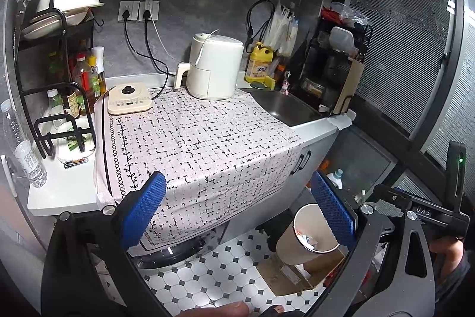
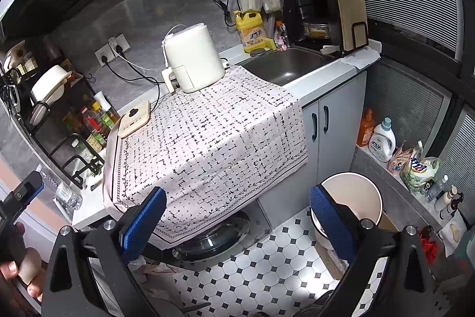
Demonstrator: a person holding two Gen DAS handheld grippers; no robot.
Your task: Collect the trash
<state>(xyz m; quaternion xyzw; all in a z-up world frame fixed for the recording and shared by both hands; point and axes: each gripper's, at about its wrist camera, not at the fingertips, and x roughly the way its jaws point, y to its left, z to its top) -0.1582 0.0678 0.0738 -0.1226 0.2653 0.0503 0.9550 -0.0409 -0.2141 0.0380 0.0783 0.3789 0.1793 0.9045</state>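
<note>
Both sets of jaws stand wide and hold nothing: left gripper point(image 1: 237, 210), right gripper point(image 2: 237, 220). The cloth-covered surface point(image 1: 207, 138) at 12 o'clock shows no loose litter. The bin point(image 1: 310, 233), on the floor at 4 o'clock, holds a few scraps. This fits either searching for trash or clearing just finished.
</note>
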